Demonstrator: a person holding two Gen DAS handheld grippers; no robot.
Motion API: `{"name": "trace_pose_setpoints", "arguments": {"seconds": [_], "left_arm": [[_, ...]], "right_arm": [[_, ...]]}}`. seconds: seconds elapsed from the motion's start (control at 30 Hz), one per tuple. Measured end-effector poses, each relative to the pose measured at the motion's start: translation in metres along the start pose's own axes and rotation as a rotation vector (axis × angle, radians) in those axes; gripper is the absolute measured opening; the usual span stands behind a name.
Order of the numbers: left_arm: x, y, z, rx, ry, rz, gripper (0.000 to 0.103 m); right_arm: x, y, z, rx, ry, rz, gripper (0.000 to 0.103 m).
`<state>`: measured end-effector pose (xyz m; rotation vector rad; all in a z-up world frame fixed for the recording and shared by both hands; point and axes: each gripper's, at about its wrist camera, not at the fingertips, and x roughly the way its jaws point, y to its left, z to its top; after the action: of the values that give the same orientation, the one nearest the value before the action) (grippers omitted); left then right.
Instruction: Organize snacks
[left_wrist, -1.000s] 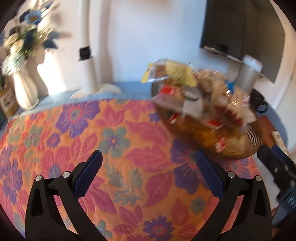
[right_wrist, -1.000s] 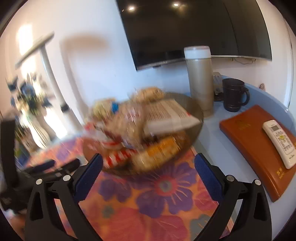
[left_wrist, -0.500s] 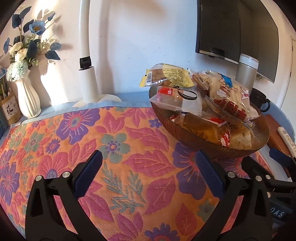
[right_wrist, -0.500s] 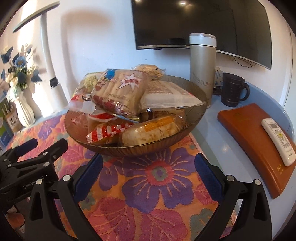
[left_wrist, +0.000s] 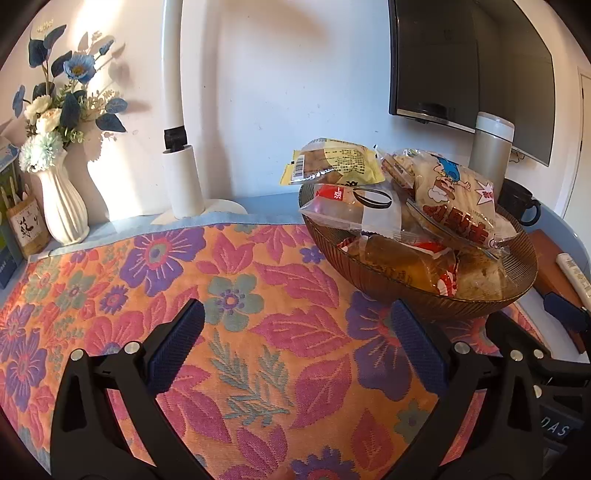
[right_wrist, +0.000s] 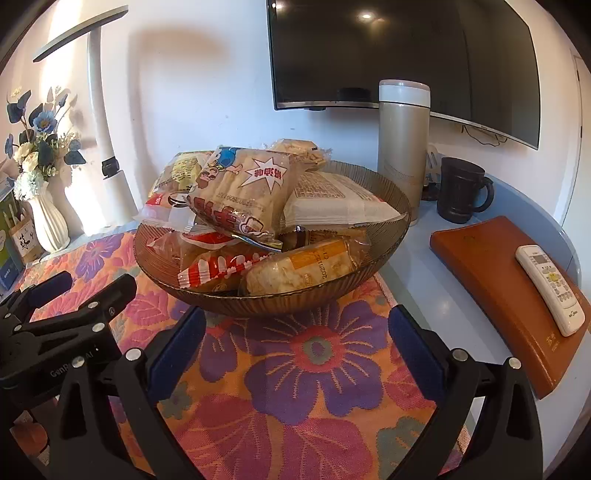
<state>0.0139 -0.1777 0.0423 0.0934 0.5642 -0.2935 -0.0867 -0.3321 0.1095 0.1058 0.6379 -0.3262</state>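
A ribbed brown glass bowl (right_wrist: 280, 301) (left_wrist: 380, 284) stands on the floral cloth, heaped with several wrapped snacks. On top lies a cartoon-printed cracker bag (right_wrist: 243, 192) (left_wrist: 458, 199); a yellow-labelled bun (right_wrist: 303, 267) rests at the front, and a yellow packet (left_wrist: 332, 160) sticks out at the far side. My right gripper (right_wrist: 295, 347) hovers open just in front of the bowl, nothing between its fingers. My left gripper (left_wrist: 297, 343) is open over the cloth, left of the bowl. Each gripper shows in the other's view: the left gripper (right_wrist: 66, 291), the right gripper (left_wrist: 535, 332).
A tall thermos (right_wrist: 402, 147) and a dark mug (right_wrist: 461, 190) stand behind the bowl. A remote (right_wrist: 550, 288) lies on an orange-brown tray (right_wrist: 491, 280) at the right. A white vase of flowers (left_wrist: 61, 199) and a lamp base (left_wrist: 184, 181) stand at the back left.
Both views have steadied from motion blur and tilted slightly; the bowl now sits sharper and a little nearer. Both grippers stay open and empty.
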Motion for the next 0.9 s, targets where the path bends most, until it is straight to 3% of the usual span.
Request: {"name": "trace_pose_setpoints", "arguments": {"seconds": [0.9], "left_arm": [[0.001, 0.0033, -0.0021, 0.016, 0.012, 0.023, 0.1]], "right_arm": [[0.0055, 0.0024, -0.0015, -0.001, 0.028, 0.005, 0.098]]}}
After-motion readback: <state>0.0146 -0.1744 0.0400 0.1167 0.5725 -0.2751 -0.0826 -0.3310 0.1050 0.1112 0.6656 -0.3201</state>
